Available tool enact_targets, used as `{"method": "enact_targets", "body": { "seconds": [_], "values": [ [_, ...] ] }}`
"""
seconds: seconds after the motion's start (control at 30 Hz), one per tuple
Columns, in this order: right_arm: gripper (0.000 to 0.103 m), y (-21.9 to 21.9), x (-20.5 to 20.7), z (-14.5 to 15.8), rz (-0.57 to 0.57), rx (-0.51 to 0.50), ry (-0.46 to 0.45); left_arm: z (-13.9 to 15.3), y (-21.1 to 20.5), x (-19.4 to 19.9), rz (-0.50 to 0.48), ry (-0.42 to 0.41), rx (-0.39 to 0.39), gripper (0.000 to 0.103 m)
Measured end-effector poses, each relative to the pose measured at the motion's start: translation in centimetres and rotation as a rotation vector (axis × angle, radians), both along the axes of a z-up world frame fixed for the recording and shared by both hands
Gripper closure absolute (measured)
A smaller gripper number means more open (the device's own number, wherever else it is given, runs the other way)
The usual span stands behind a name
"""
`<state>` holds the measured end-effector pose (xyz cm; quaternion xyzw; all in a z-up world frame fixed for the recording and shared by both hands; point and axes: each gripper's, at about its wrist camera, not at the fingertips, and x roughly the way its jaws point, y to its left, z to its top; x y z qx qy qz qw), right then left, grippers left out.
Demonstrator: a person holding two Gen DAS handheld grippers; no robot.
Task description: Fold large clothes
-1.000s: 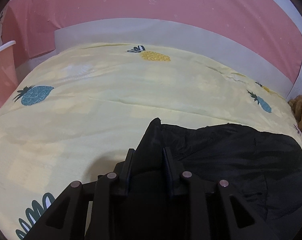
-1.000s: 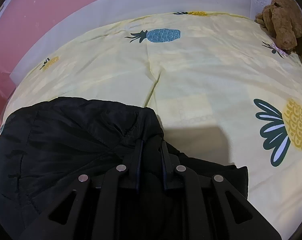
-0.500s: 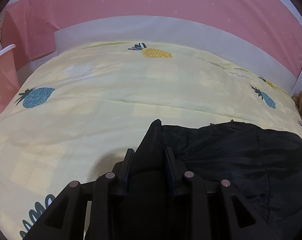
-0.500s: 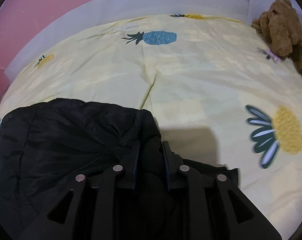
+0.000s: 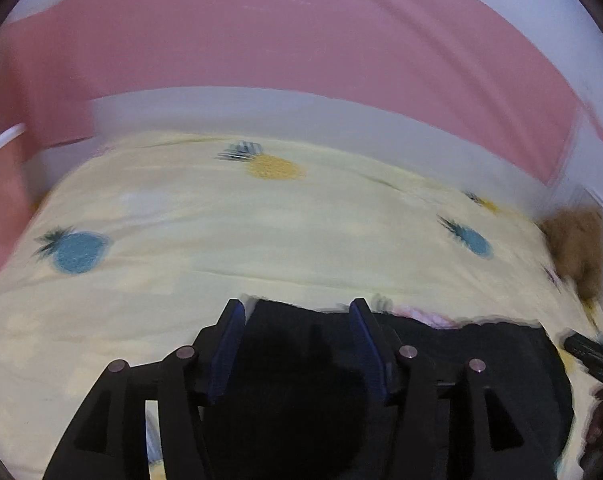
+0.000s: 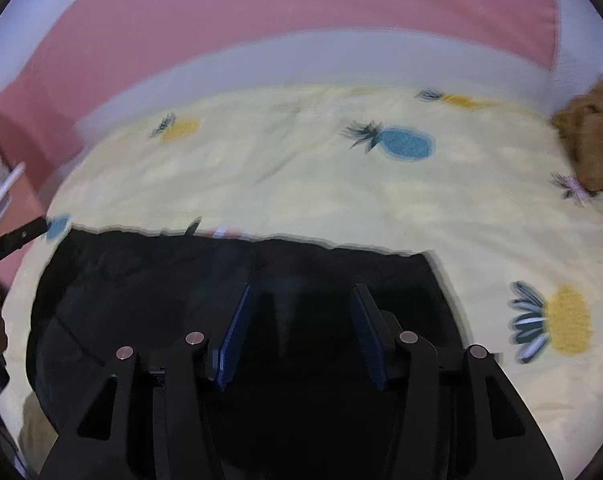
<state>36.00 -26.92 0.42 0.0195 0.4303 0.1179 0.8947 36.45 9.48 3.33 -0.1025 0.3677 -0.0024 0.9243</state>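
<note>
Both my grippers just let go: left gripper [image 5: 297, 308] and right gripper [image 6: 301, 294] were each pinched on a corner of the black garment [image 6: 149, 292] half a second ago, now jaws stand wide with nothing between the blue pads [image 6: 235, 340]. Garment lies flat on the pineapple bedsheet [image 6: 301, 184], its far edge straight, well short of the brown plush toy [image 6: 593, 144] at the sheet's right edge. Frames are blurred. Looks like this fold is laid down; the next one needs fresh grips.
</note>
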Motion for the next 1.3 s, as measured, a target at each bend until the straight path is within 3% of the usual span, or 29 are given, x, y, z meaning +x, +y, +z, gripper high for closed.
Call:
{"method": "enact_targets", "body": {
  "seconds": [0.1, 0.2, 0.4, 0.73, 0.83, 0.93, 1.03, 1.13, 1.2, 1.3],
  "values": [
    [0.051, 1.5, 2.2, -2.9, -0.011, -0.048, 0.069, -2.6, -6.0, 2.8, -0.159, 0.092, 0.015, 0.049],
    [0.048, 1.8, 3.4, -4.7, -0.026, -0.066, 0.086, -6.6, -8.8, 5.7, -0.171, 0.19, 0.089, 0.048],
    [0.047, 1.7, 5.0, -7.4, -0.032, -0.06, 0.08, -9.9, -8.7, 7.7, -0.124, 0.194, 0.094, 0.047],
    [0.047, 1.2, 5.1, -7.6, -0.046, -0.026, 0.041, -11.2, -10.3, 8.2, -0.098, 0.168, 0.188, 0.047],
    [0.047, 0.3, 3.2, -5.0, -0.046, -0.034, 0.006, -9.8, -9.8, 7.9, -0.108, 0.184, 0.184, 0.048],
    [0.047, -1.7, 0.8, -3.0, -0.047, -0.032, -0.045, -6.6, -7.9, 5.6, -0.144, 0.135, 0.16, 0.048],
    [0.047, -4.3, -0.1, -3.8, -0.078, -0.035, -0.042, -4.8, -5.1, 3.3, -0.147, 0.064, 0.195, 0.048],
    [0.047, -5.9, 1.0, -6.0, -0.121, 0.008, -0.008, -6.8, -2.4, 3.6, -0.103, 0.107, 0.228, 0.048],
    [0.047, -5.9, 1.3, -6.7, -0.135, 0.011, -0.017, -8.2, -1.0, 4.0, -0.083, 0.117, 0.148, 0.048],
    [0.047, -5.4, 1.8, -7.8, -0.143, 0.001, -0.037, -9.5, -1.0, 4.1, -0.065, 0.08, 0.121, 0.047]
  ]
}}
